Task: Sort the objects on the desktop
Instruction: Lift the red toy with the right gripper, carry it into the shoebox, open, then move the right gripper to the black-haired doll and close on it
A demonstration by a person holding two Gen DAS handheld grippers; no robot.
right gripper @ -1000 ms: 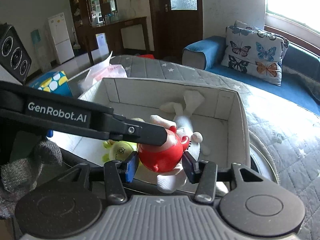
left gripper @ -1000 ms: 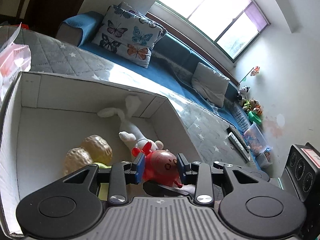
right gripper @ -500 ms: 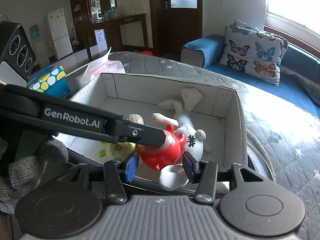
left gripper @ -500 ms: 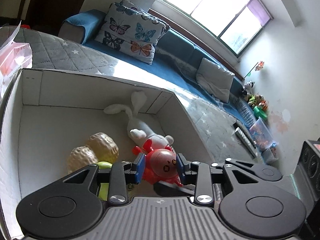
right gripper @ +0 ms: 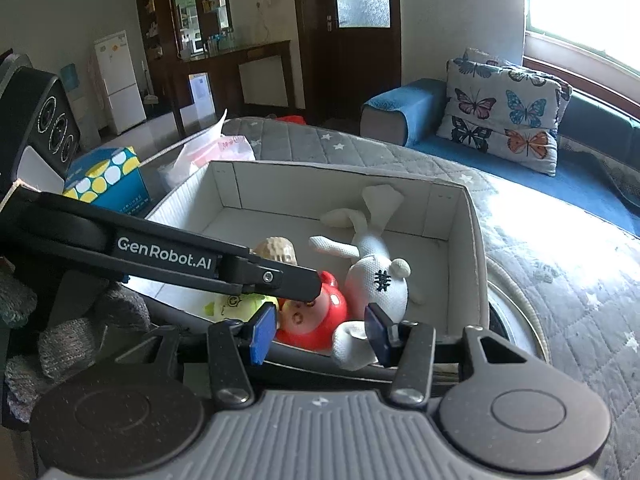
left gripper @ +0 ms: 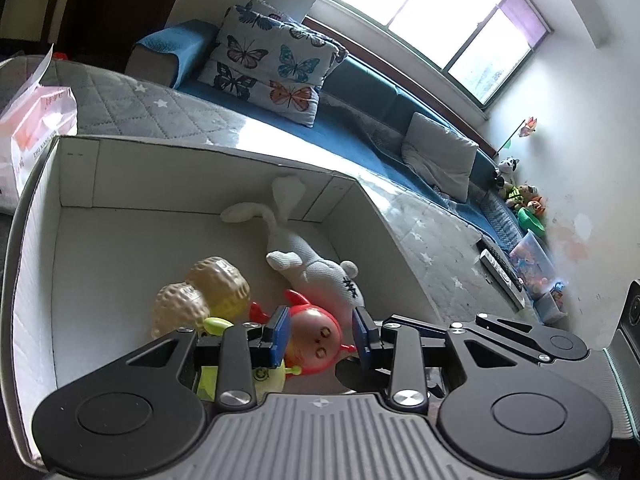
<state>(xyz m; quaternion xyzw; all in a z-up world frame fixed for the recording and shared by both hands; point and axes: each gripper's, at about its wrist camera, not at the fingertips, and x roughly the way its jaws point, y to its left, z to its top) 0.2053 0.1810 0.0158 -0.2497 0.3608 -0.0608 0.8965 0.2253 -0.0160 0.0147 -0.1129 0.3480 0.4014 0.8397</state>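
A white cardboard box (left gripper: 168, 168) (right gripper: 460, 240) holds a white plush rabbit (left gripper: 312, 264) (right gripper: 376, 276), a tan peanut toy (left gripper: 200, 292) (right gripper: 276, 250), a yellow-green toy (left gripper: 264, 376) (right gripper: 236, 304) and a red round-headed doll (left gripper: 314, 340) (right gripper: 316, 320). My left gripper (left gripper: 320, 336) is open, its blue pads either side of the red doll with gaps, the doll lying in the box. My right gripper (right gripper: 320, 330) is open and empty at the box's near edge. The left gripper's finger (right gripper: 224, 264) crosses the right wrist view.
The box sits on a grey quilted surface (right gripper: 560, 280). A pink-and-white bag (left gripper: 36, 120) and a blue dotted tissue box (right gripper: 106, 180) stand beyond the box. A black speaker (right gripper: 44, 120) is at the left. Remote controls (left gripper: 500, 268) lie at the right.
My left gripper has lowered the red doll into the box and its jaws have opened off it. The right gripper has stayed open near the box edge.
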